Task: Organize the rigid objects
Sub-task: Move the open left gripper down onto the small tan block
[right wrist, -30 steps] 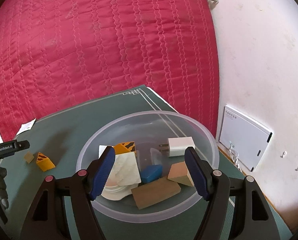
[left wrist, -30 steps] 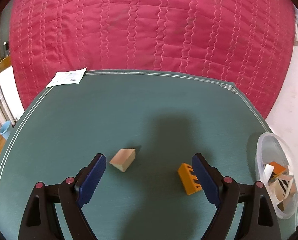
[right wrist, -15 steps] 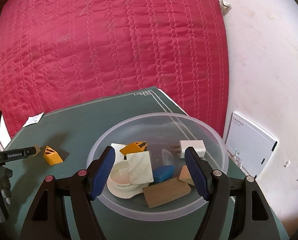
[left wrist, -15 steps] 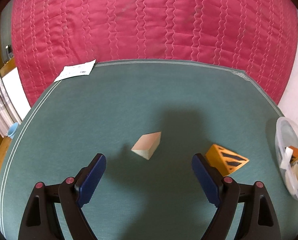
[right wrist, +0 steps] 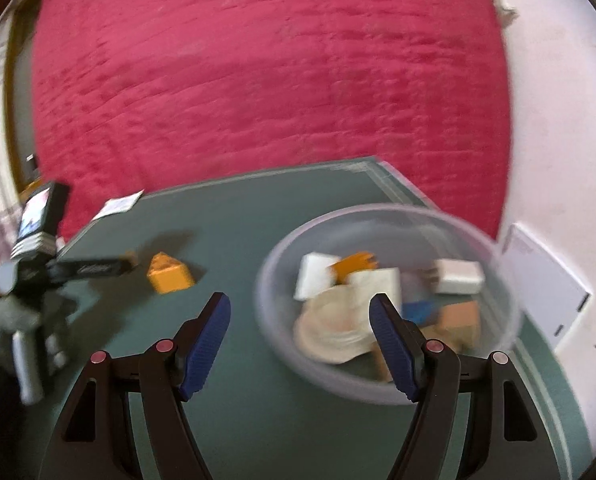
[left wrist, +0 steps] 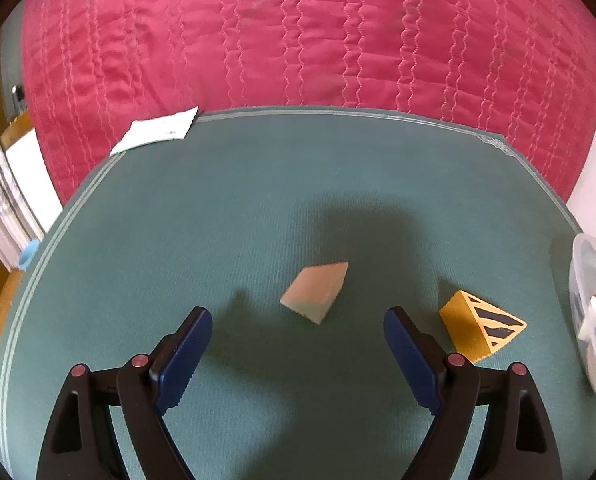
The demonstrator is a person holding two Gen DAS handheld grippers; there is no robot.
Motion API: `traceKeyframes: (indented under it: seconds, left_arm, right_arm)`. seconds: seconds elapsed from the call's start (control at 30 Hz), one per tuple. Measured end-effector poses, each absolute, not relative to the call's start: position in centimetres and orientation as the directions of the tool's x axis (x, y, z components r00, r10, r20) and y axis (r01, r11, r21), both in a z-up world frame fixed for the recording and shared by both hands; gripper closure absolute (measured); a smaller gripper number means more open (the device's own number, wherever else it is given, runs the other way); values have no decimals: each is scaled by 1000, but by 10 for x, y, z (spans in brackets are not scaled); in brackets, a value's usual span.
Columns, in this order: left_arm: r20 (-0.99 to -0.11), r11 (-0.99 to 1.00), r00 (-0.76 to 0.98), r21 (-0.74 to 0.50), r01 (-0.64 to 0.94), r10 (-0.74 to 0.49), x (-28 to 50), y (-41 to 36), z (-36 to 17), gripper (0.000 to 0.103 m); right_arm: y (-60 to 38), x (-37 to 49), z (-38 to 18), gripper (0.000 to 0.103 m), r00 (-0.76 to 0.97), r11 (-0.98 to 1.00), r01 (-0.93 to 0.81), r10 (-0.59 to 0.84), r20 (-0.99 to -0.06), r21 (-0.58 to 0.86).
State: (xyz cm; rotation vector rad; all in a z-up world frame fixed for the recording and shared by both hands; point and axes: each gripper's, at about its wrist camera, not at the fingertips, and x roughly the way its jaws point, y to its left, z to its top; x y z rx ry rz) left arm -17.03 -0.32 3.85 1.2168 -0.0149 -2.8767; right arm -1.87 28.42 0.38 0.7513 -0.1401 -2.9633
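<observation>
Btwn spread jaws, L gripper (left wrist: 298, 316): tan wedge (left wrist: 315, 292), untouched.

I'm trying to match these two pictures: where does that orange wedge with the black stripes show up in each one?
Left wrist view: the orange wedge lies on the green table, lower right, just outside the left tool's right-hand finger.
Right wrist view: it sits left of centre, between the other tool and the clear bowl.
Shared landmark: the white paper slip at the table's far left edge.
</observation>
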Motion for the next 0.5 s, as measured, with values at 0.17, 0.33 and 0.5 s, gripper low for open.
traceKeyframes:
  seconds: [0.17, 0.33, 0.5]
  left_arm:
    - [-718, -998, -694, 52, 20, -51, -180, -11, 38, 13]
    - [-737, -997, -675, -12, 73, -40, -191, -16, 36, 13]
    - [-738, -992, -668, 15, 123, -94, -198, -12, 31, 13]
  right_arm:
    - [262, -11, -1, 30, -861, -987, 132, -161, -483, 95]
    - [258, -12, -4, 30, -852, -985, 143, -173, -495, 98]
    - [262, -14, -6, 30, -847, -984, 137, -175, -502, 112]
